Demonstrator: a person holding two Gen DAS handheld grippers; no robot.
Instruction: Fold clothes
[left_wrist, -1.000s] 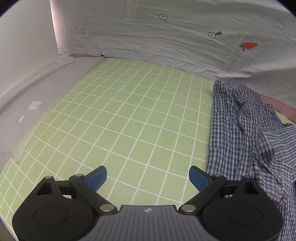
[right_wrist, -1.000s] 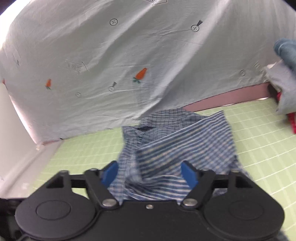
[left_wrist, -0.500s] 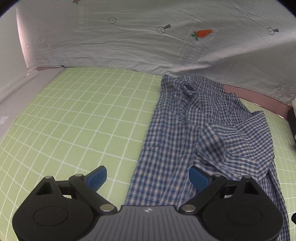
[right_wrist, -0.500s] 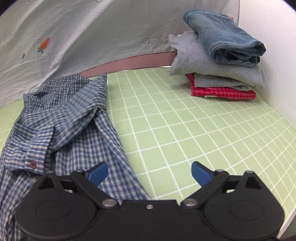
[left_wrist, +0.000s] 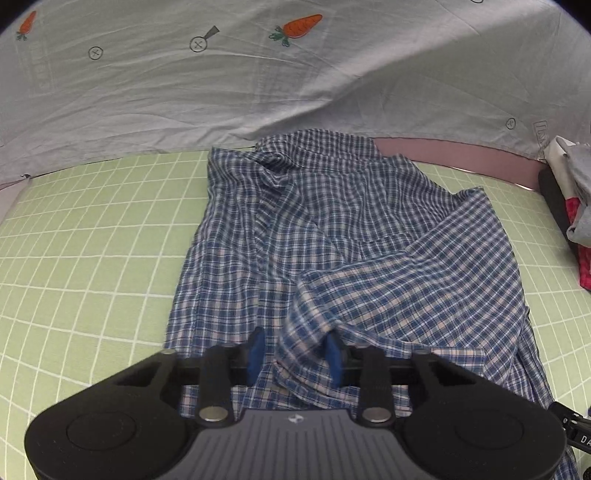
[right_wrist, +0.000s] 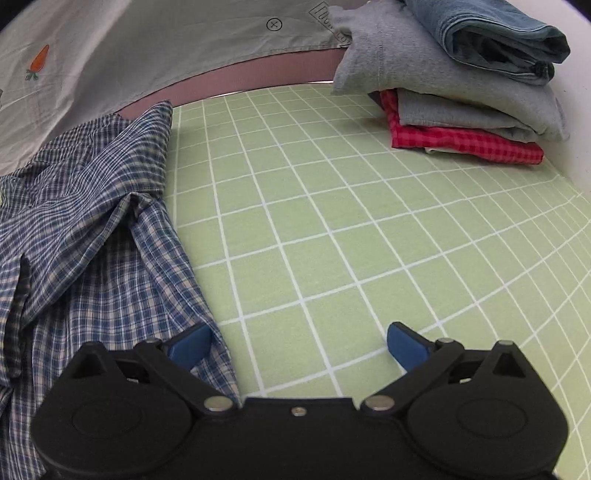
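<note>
A blue-and-white checked shirt (left_wrist: 332, 240) lies rumpled on the green grid mat (left_wrist: 92, 240), collar end toward the far sheet. My left gripper (left_wrist: 294, 352) is at the shirt's near hem; its jaws are closing, and a raised fold of the checked cloth is gathered between the blue pads (left_wrist: 334, 354). In the right wrist view the same shirt (right_wrist: 81, 206) fills the left side. My right gripper (right_wrist: 299, 347) stands wide open just above the mat (right_wrist: 332, 221). Its left pad (right_wrist: 192, 347) hangs over the shirt's right edge, its right pad over bare mat, nothing gripped.
A stack of folded clothes (right_wrist: 461, 92) sits at the mat's far right corner: jeans on top, grey garments, a red checked piece beneath; its edge shows (left_wrist: 580, 221) in the left view. A pale sheet with carrot prints (left_wrist: 221, 81) hangs behind the mat.
My left gripper swept right from bare mat onto the shirt's hem and closed from wide open onto a fold. My right gripper swung right off the shirt, sank toward the mat and opened wider.
</note>
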